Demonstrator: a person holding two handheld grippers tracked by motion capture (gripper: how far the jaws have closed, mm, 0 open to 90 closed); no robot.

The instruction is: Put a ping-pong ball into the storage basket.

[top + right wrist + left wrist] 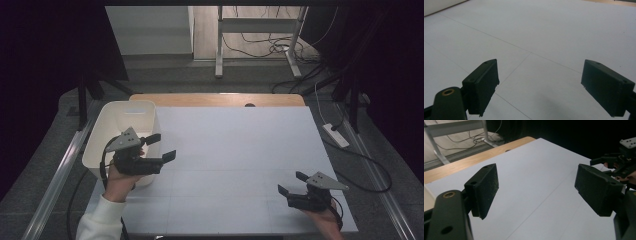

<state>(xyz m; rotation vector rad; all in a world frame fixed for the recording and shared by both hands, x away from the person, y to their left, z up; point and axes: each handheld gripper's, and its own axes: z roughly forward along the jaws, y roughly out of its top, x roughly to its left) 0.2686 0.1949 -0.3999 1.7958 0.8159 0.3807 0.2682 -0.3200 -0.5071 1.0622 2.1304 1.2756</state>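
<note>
From the high view, the left claw (pixel 161 146) hung open just beside a white bin (pixel 116 120) at the left edge of the white surface (pixel 240 160), its jaws spread and holding nothing. The right claw (pixel 292 183) sat open at the near right, low over the surface.

In the left gripper view, the left claw (pixel 537 188) gaped over bare surface (pixel 536 170), the right claw (pixel 610 162) visible at far right.

In the right gripper view, the right claw (pixel 544 86) stood open above the surface (pixel 544 32), a strip of the bin (pixel 439 6) at far left.
</note>
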